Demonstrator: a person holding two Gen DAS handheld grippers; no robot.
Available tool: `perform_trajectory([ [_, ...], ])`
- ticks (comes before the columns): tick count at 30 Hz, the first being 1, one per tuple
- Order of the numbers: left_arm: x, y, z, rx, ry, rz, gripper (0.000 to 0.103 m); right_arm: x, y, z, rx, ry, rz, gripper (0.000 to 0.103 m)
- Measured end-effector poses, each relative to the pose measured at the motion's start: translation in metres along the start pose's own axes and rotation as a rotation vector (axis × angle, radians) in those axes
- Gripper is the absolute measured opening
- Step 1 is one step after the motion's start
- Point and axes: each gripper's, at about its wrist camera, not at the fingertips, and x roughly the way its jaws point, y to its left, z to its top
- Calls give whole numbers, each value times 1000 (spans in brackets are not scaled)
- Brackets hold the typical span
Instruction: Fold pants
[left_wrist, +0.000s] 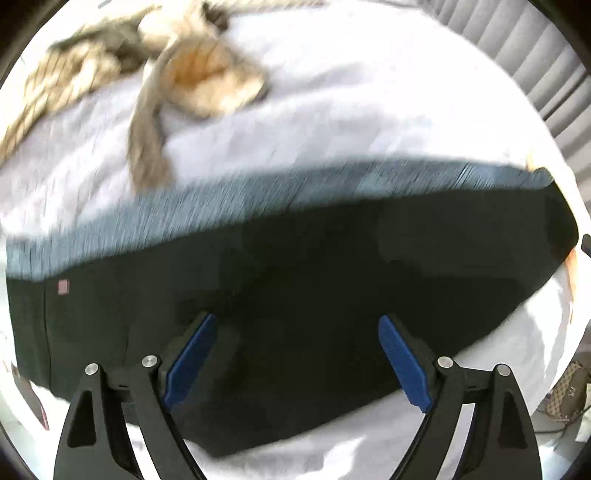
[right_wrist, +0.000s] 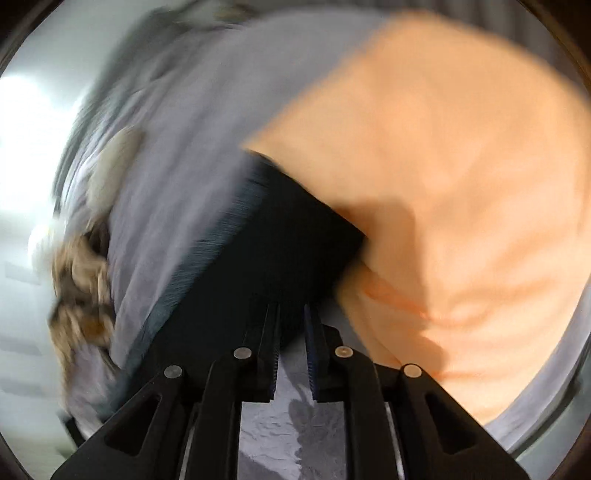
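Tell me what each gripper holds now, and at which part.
The right gripper is shut on the edge of the black pants; which part of them cannot be told. The left gripper is open above the pants, holding nothing.

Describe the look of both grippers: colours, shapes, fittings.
The left gripper has black linkage arms with triangular cut-outs, round silver pivot pins, and flat blue pads with serrated edges lining its jaws. The right gripper is the same build: black arms, silver pins, toothed dark blue pads. No cables, sleeves or markings show.
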Motion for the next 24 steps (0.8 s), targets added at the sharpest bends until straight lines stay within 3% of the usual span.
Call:
perform_trajectory([
  [2,6,-17,23,24,-37,3,90,12,28,7,-103,31,21,15],
  [5,27,-35,54,7,-87,26,90,68,73,22,-261,107,-29,16],
  [8,65,-23,73,-85,-49,57,90,107,61,32,-300,146,-93,16],
  [9,70,-20,73,-102,-53,50,90,118,50,44,-293,141,-100,11],
  [11,71,-17,74,-102,-84,45,96,120,38,58,-285,103,-109,10],
  [14,74,-5,74,-92,-94,32,98,111,19,86,-275,25,-205,10],
  [17,73,11,77,-126,-67,33,98,106,1,111,-201,15,-322,24],
  [19,65,18,79,-135,-53,63,98,87,-14,118,-87,11,-260,24],
  [22,43,22,73,-128,-58,59,98,59,-13,104,-71,2,-167,27],
  [24,31,21,62,-106,-56,69,98,38,-6,79,-97,4,-123,38],
])
